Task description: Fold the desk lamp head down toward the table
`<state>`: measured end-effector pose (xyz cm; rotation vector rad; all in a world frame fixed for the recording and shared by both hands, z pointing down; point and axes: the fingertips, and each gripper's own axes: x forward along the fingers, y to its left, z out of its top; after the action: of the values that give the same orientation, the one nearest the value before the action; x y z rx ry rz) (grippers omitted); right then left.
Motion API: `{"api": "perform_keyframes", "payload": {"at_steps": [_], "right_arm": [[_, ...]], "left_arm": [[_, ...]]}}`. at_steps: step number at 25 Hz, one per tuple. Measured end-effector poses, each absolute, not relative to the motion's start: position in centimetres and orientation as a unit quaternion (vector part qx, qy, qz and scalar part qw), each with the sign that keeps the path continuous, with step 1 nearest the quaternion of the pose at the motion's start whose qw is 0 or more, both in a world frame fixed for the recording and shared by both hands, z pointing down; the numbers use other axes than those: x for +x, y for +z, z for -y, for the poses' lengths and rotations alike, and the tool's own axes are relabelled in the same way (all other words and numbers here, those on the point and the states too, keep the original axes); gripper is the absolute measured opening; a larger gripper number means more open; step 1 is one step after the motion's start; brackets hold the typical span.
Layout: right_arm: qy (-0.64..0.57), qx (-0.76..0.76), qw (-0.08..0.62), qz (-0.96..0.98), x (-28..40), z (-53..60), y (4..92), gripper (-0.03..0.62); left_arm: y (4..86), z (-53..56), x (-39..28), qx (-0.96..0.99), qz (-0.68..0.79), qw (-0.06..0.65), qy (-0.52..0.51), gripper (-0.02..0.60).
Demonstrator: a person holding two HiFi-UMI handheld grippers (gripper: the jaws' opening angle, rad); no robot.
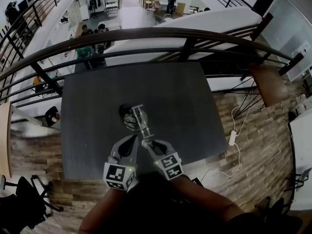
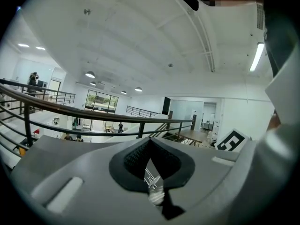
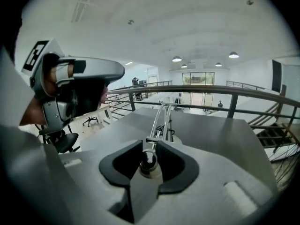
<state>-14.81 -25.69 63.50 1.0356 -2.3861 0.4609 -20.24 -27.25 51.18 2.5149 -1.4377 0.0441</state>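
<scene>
The desk lamp stands mid-table on the dark table; its thin silver double-rod arm slants toward me. My right gripper meets the arm's near end. In the right gripper view the right gripper has its black pads closed on the round silver joint, and the lamp's rods run away toward the lamp's base. My left gripper hangs just left of the arm with its tips together. In the left gripper view a bit of the lamp shows through the slit under the left gripper.
A dark curved railing runs past the table's far edge, with a lower floor and people beyond. A white power strip and its cable lie on the wood floor at right. A black chair stands near left.
</scene>
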Motion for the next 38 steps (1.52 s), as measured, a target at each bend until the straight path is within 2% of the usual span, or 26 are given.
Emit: {"api": "perform_keyframes", "payload": {"at_steps": [16,27,38], "right_arm": [[0.203,0.364,0.304,0.857,-16.1,27.9,71.1,0.112],[0.209,0.355,0.323,0.852,-17.0,29.2,73.0,0.130],[0.217,0.363,0.302,0.854,-16.3,29.7,71.7,0.130]], "left_arm": [[55.4,29.4,-21.2,0.854,0.505,0.123,0.037,0.001],[56.6,29.9,-22.7,0.847,0.513,0.136,0.040,0.000],[56.2,29.4,-23.2,0.845,0.516,0.135,0.039,0.002]]}}
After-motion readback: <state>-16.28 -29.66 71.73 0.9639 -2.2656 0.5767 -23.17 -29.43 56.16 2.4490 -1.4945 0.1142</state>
